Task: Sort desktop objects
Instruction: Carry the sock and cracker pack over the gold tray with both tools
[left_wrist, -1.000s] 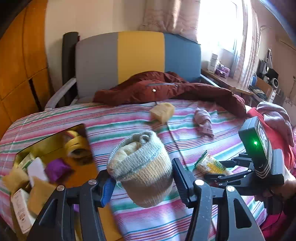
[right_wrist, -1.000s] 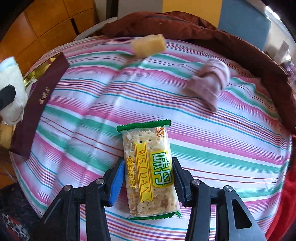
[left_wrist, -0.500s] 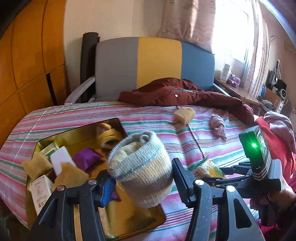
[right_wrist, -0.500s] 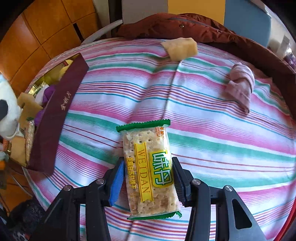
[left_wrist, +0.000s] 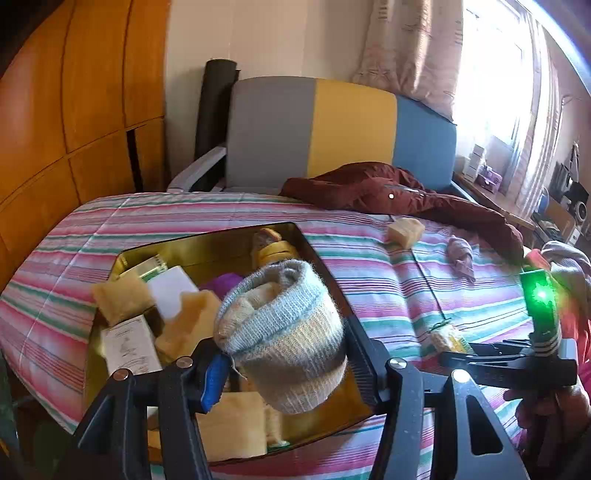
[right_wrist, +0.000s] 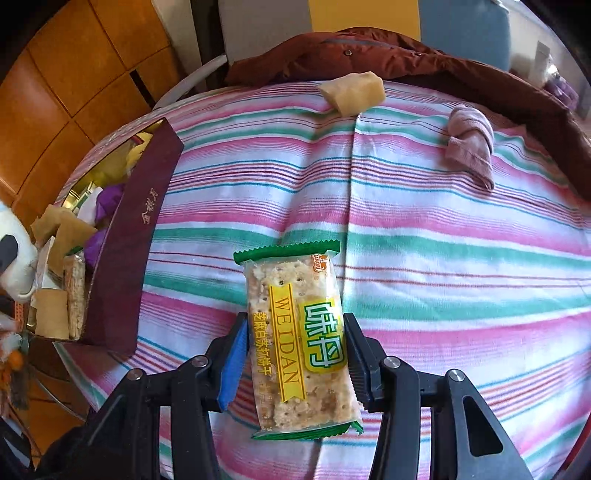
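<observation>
My left gripper (left_wrist: 286, 363) is shut on a rolled grey-and-beige knitted sock (left_wrist: 284, 336), held above the gold-lined box (left_wrist: 325, 280) on the striped bed. The box holds several sponges, a white block, a purple item and small cartons. My right gripper (right_wrist: 295, 354) is shut on a green-edged cracker packet (right_wrist: 295, 343), held over the striped cover to the right of the box (right_wrist: 136, 236), whose outer wall is maroon. In the left wrist view the right gripper (left_wrist: 448, 349) shows at the right edge with the packet (left_wrist: 445, 338).
A yellow sponge (right_wrist: 352, 92) and a rolled pink sock (right_wrist: 471, 142) lie on the striped cover (right_wrist: 443, 240) farther back. A maroon jacket (left_wrist: 399, 192) lies along the back before a grey, yellow and blue chair (left_wrist: 332, 129). Wooden panels (left_wrist: 74, 110) stand at left.
Both grippers have moved left across the bed with their loads. The box, at the edge before, now lies under the left gripper's sock, and it is nearer in the right wrist view.
</observation>
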